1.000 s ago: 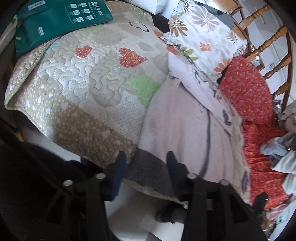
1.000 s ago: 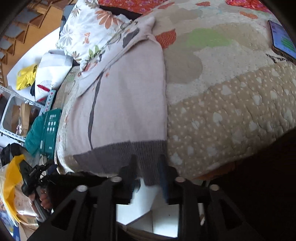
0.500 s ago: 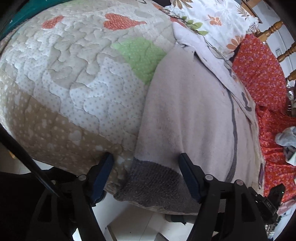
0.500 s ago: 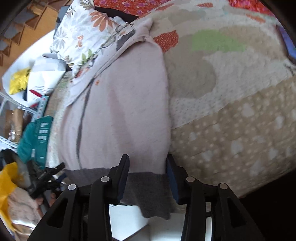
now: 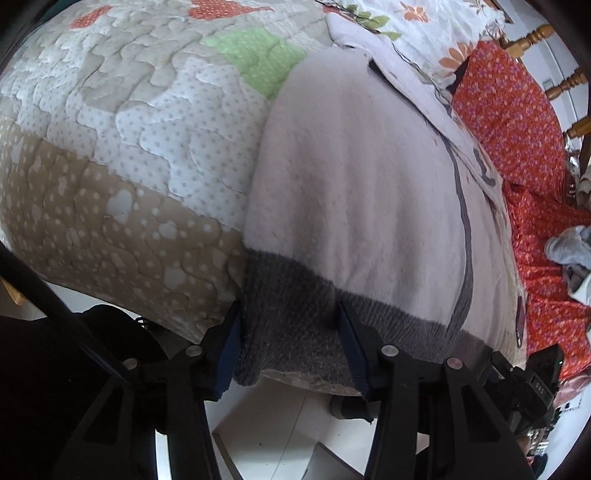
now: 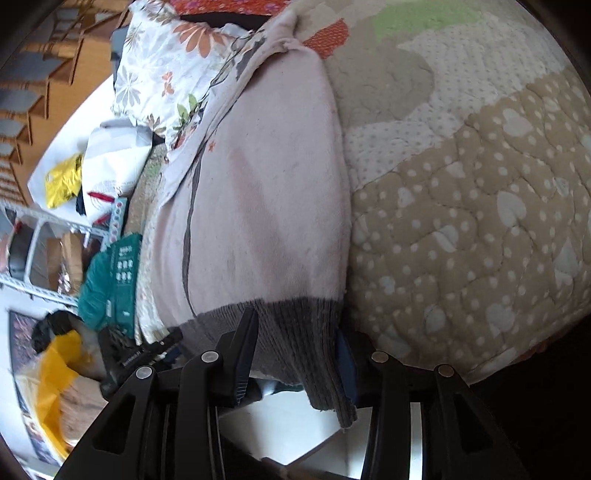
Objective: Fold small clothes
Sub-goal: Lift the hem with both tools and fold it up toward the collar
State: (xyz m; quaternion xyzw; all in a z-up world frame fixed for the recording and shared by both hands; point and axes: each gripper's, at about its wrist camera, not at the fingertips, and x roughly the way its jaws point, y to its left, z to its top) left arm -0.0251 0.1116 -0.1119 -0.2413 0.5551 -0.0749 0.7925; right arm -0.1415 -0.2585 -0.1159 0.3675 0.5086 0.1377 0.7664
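Quilted bed (image 5: 122,155) fills both frames, pale sweater (image 5: 354,177) lying flat and unfolded, both my hand-held grippers (image 5: 290,332) (image 6: 295,343) spread around its grey hem (image 6: 291,332), nothing pinched yet.

Sweater (image 5: 362,192) collar end hidden under floral pillow (image 5: 424,26). Hem underside out of sight below bed edge. Green packet (image 6: 118,273) print too small to read.

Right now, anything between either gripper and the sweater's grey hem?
Nothing visible. The left gripper and right gripper each straddle the grey ribbed hem of the pale pink knit sweater, jaws open, on the patchwork quilt.
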